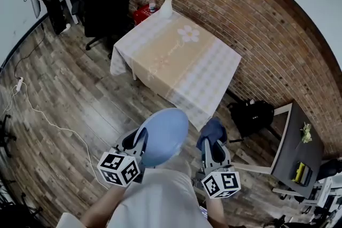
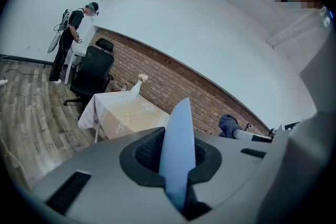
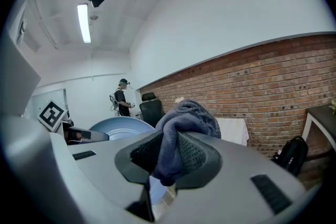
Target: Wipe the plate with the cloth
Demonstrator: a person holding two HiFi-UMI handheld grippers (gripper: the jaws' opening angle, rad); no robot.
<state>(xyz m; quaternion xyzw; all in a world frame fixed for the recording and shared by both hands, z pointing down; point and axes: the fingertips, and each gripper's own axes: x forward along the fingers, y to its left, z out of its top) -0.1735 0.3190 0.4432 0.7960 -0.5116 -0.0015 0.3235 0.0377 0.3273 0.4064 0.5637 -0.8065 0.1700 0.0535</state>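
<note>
- The blue plate (image 1: 165, 133) was held in the air in front of the person, well apart from the cloth-covered table (image 1: 176, 61). It was resting on no surface.
- Left gripper (image 1: 138, 140): the jaws were closed on the plate's rim, and in the left gripper view the plate was seen edge-on between them. The rim hold was judged to have been chosen so that the plate's face was kept free for wiping.
- Right gripper (image 1: 212, 141): the jaws were clamped on a bunched dark blue cloth (image 3: 185, 115). A wad was seen protruding past the tips, presumably to serve as the wiping pad.
- In the right gripper view the plate's face was found turned towards the cloth, a placement suited to a sideways stroke.
- Cloth and plate were recorded just beside each other in the head view. Contact could not be confirmed.
- Step judged: both of the 2 items were in hand, and wiping was about to begin or barely under way.
</note>
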